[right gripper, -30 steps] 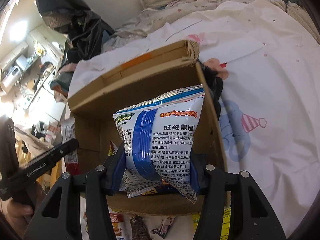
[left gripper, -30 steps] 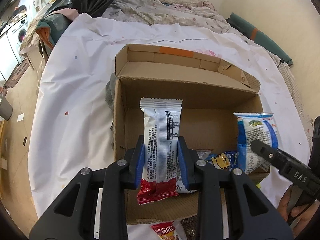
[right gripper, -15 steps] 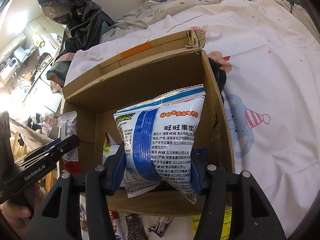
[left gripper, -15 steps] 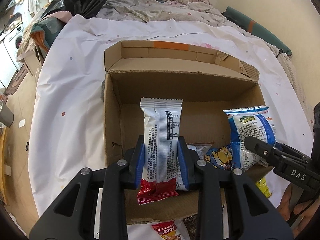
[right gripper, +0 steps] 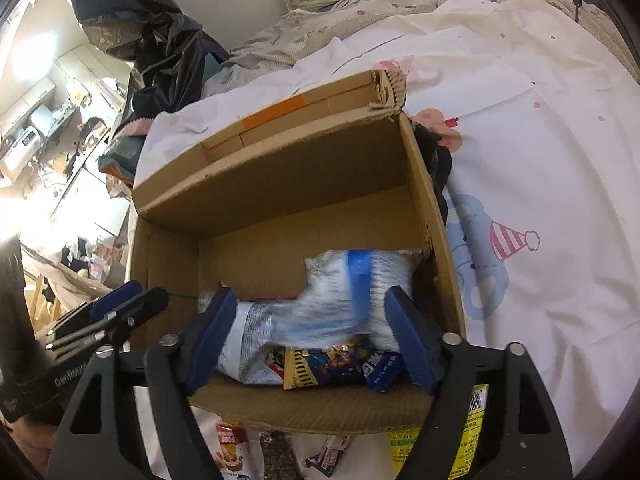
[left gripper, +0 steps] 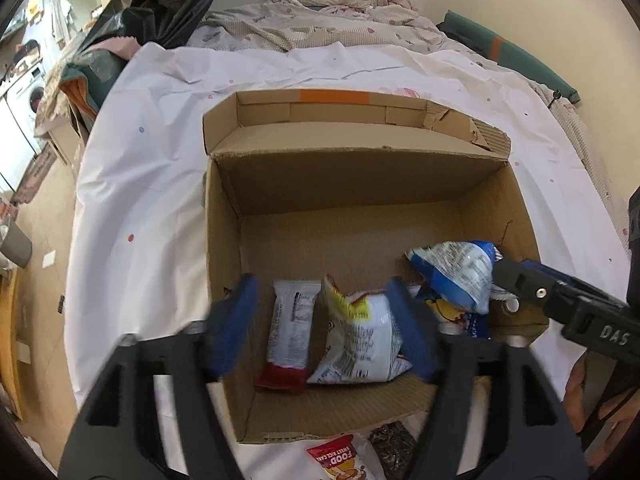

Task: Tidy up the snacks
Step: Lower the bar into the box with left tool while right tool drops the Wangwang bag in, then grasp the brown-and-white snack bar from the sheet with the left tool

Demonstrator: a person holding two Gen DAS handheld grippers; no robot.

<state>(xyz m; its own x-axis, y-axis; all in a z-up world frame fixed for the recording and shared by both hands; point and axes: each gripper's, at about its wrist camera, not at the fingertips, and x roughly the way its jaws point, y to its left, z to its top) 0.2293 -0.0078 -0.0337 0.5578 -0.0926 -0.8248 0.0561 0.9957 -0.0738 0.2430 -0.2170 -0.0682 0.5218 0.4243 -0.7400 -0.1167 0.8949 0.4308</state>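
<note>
Your left gripper (left gripper: pixel 326 332) is spread wide over the cardboard box (left gripper: pixel 516 216), nothing between its pads. The white bar wrapper (left gripper: pixel 289 330) with the red end lies flat on the box floor near the box's front-left corner, long axis running front to back, red end toward the front wall, printed side up. A crumpled white-and-yellow bag (left gripper: pixel 358 336) lies just beside it to the right, touching or nearly so. Your right gripper (right gripper: pixel 310 334) is also open wide at the box's right side. The blue-and-white puffed bag (right gripper: pixel 352 300) sits between its pads, blurred, lying crosswise with its long axis left to right across the box, on top of a dark blue pack (right gripper: pixel 332 364). Can't tell if a pad touches it; it isn't clamped. Outside the front wall of the box, on the white sheet (right gripper: pixel 540 152): a red "FOOD" pack (left gripper: pixel 340 458), a dark bar (left gripper: pixel 394 446), a yellow pack (right gripper: pixel 472 420).
</note>
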